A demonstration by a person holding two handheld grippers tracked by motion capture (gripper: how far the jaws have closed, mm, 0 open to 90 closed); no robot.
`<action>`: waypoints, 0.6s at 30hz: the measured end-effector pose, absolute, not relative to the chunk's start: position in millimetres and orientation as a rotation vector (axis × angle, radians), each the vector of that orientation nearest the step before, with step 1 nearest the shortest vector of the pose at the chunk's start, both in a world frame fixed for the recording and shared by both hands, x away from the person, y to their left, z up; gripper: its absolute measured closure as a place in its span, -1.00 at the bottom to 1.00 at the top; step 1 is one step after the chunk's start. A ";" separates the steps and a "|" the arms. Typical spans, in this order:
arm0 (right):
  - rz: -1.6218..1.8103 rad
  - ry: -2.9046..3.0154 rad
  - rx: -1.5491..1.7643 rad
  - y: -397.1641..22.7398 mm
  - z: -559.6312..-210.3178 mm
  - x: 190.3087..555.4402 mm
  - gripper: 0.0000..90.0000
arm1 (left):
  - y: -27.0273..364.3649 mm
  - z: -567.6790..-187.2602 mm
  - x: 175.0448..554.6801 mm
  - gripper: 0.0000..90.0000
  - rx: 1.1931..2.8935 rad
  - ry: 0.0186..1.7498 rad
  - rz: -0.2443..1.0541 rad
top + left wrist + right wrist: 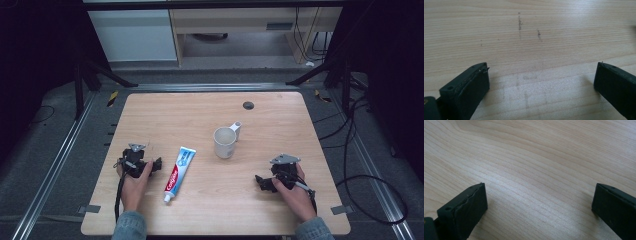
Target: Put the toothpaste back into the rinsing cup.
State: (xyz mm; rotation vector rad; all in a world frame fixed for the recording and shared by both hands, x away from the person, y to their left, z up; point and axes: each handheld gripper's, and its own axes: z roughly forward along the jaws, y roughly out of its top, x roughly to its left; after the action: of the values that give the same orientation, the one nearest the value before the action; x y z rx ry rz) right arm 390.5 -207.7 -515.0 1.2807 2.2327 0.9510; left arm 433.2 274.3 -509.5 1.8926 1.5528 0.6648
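Lying flat on the table (pixel 150 110), the toothpaste tube (pixel 180 173) is just beside the left tongs (pixel 158 165), cap end toward the person. A white mug (pixel 225 142) stands farther right. Both the left tongs and the right tongs (pixel 259 181) rest on the wood, spread wide with nothing between them.

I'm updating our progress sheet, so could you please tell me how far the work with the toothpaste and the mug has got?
Nothing looks done yet. The toothpaste tube lies flat on the table, apart from the upright mug. Nothing is in hand: the left hand-held gripper and right hand-held gripper rest open over bare wood. Grasping and handling both things likely remains.
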 end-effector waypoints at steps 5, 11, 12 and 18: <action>0.951 2.233 1.281 -207.7 -515.0 390.5 -0.99 | 273.7 -504.7 432.0 -1.00 1.948 1.564 0.627; 0.951 2.233 1.280 -207.8 -515.0 390.5 -0.99 | 269.3 -478.1 418.6 -0.81 1.998 1.519 0.600; 0.951 2.233 1.280 -207.7 -515.0 390.5 -0.99 | 269.3 -478.1 418.6 -0.81 1.998 1.519 0.600; 0.952 2.233 1.281 -207.7 -515.0 390.5 -0.99 | 258.5 -451.3 403.6 -0.74 2.058 1.488 0.572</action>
State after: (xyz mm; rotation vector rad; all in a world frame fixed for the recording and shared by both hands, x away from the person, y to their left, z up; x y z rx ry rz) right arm 390.5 -207.7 -515.0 1.2809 2.2330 0.9515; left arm 403.6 258.5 -451.3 2.0584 1.4885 0.5722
